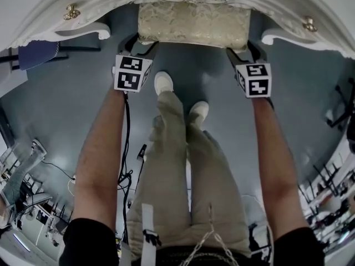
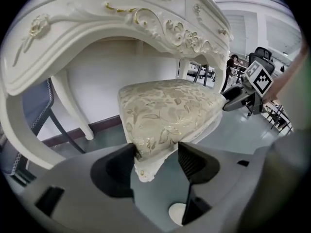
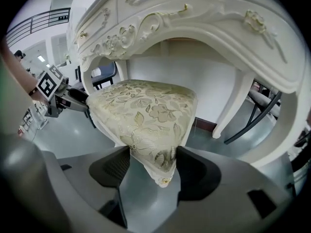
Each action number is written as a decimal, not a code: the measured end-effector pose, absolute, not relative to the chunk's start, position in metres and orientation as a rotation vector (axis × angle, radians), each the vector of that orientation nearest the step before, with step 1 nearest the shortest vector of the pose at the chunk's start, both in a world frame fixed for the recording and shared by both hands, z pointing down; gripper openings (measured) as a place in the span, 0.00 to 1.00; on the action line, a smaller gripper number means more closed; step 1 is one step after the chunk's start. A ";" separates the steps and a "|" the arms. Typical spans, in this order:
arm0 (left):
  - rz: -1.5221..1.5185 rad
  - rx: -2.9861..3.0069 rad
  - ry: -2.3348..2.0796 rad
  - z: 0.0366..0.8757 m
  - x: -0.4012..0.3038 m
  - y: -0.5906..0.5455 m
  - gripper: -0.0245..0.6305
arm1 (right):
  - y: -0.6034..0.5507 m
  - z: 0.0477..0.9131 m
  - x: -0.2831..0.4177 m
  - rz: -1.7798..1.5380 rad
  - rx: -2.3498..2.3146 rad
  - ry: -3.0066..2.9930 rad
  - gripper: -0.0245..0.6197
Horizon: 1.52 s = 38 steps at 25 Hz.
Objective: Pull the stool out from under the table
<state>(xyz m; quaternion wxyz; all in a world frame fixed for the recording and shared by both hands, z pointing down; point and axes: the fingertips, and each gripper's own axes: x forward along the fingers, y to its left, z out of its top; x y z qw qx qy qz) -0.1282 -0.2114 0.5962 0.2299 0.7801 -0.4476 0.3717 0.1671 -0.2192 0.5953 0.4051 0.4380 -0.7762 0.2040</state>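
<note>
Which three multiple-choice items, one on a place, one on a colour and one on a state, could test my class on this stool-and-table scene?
1. Relative to the table, the stool stands: A on top of it; B under its arch; C far off across the room.
2. The table is: A black; B red; C white.
3. The left gripper's fingers are: A apart, with a stool corner between them; B together and empty; C round a table leg.

Answers: B, both gripper views show the seat below the table's carved front edge. C, its carved wood is plainly white. A, the left gripper view shows the stool corner between the spread fingers.
</note>
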 end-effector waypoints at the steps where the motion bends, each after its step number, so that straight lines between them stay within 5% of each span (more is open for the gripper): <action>1: 1.022 2.139 -1.236 0.596 -0.130 -0.205 0.47 | -0.215 0.596 0.166 0.513 1.095 -1.959 0.50; 38: 1.012 2.013 -1.240 0.597 -0.148 0.007 0.47 | -0.017 0.593 0.162 0.644 1.050 -1.833 0.49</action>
